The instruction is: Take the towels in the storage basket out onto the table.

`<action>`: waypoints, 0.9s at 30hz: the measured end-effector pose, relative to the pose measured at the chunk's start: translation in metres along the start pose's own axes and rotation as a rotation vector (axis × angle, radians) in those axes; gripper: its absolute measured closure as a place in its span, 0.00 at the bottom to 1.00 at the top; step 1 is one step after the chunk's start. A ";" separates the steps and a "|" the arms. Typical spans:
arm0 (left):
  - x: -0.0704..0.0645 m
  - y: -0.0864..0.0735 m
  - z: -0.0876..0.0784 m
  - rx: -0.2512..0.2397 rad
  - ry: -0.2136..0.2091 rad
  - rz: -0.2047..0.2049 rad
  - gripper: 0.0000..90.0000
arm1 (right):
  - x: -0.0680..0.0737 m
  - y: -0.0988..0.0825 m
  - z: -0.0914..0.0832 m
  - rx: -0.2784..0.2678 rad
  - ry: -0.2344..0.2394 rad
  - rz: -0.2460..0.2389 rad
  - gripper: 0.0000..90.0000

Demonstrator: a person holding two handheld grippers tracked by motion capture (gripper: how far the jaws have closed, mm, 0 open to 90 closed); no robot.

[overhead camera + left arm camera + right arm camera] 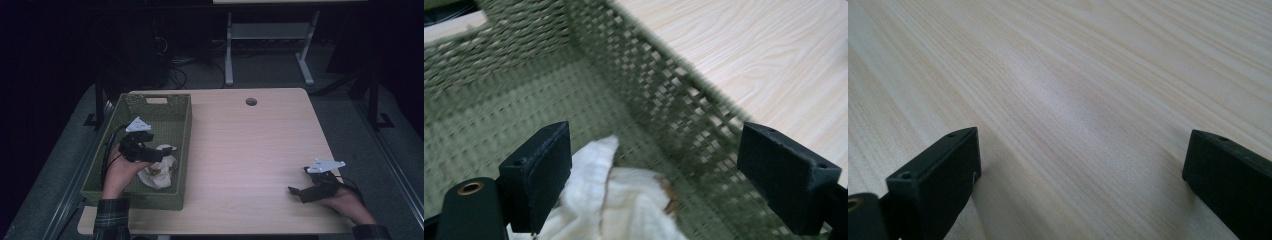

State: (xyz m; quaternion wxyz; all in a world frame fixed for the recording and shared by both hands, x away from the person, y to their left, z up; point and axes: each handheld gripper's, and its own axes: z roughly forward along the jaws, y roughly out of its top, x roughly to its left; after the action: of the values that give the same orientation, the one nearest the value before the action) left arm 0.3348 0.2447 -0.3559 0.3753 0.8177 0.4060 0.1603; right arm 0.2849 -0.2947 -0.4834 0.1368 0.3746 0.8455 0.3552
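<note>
Nearest to the person's edge of the table (250, 150), the right gripper (300, 192) sits low over the wood close to the near right corner, its hand coming in from the bottom. In the right gripper view its jaws stand wide apart with bare pale grain between them, and nothing is held.

Over on the left, the left gripper (159, 154) is down inside the green woven basket (184, 130), which stands along the table's left edge and reaches almost to the near edge. The gripper works in the basket's near half, close to its right wall. Right under and beside the jaw tips lies the white cloth (160, 170), crumpled on the basket floor with a brownish stain on it.

The left gripper view gives the close look: jaws spread wide, the cloth (624, 200) bunched low between them and pressed up against the left jaw, while the right jaw stands well clear of it, out by the basket's woven wall (664, 100). The jaws are not clamped on the cloth.

Farther along, the basket's far half shows bare floor, and its far wall has a handle slot (156, 100). Beyond that, near the table's far edge, there is a round cable hole (251, 102).
</note>
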 end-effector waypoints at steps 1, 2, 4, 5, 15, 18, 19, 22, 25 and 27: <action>0.002 -0.002 0.000 0.003 0.007 -0.004 0.15 | 0.000 0.000 0.000 0.000 0.000 0.000 0.02; 0.005 -0.004 0.001 0.009 0.015 -0.007 0.15 | 0.000 0.000 0.000 0.000 0.000 0.000 0.02; 0.009 -0.009 0.002 0.024 0.026 -0.013 0.15 | 0.000 0.000 0.000 0.001 0.000 -0.001 0.02; 0.010 -0.010 0.003 0.024 0.027 -0.019 0.15 | 0.000 0.000 0.000 0.000 0.000 0.000 0.02; 0.020 -0.029 0.019 0.097 0.042 -0.007 0.15 | 0.000 0.000 0.000 0.000 0.000 0.000 0.02; 0.021 -0.032 0.023 0.109 0.034 -0.016 0.15 | 0.000 0.000 0.000 0.000 0.000 0.000 0.02; 0.021 -0.033 0.023 0.114 0.033 -0.016 0.15 | 0.000 0.000 0.000 0.000 0.000 0.000 0.02; 0.023 -0.035 0.027 0.129 0.030 -0.021 0.15 | 0.000 0.000 0.000 0.000 0.000 0.001 0.02; 0.023 -0.037 0.031 0.159 0.025 -0.020 0.15 | 0.000 0.000 0.000 -0.001 0.000 0.000 0.02; 0.023 -0.038 0.034 0.187 0.021 -0.013 0.15 | 0.000 0.000 0.000 0.000 0.000 0.000 0.02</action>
State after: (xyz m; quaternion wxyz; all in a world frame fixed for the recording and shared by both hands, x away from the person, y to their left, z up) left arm 0.3475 0.2607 -0.4078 0.2940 0.8448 0.4284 0.1276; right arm 0.2848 -0.2947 -0.4834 0.1368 0.3745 0.8454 0.3554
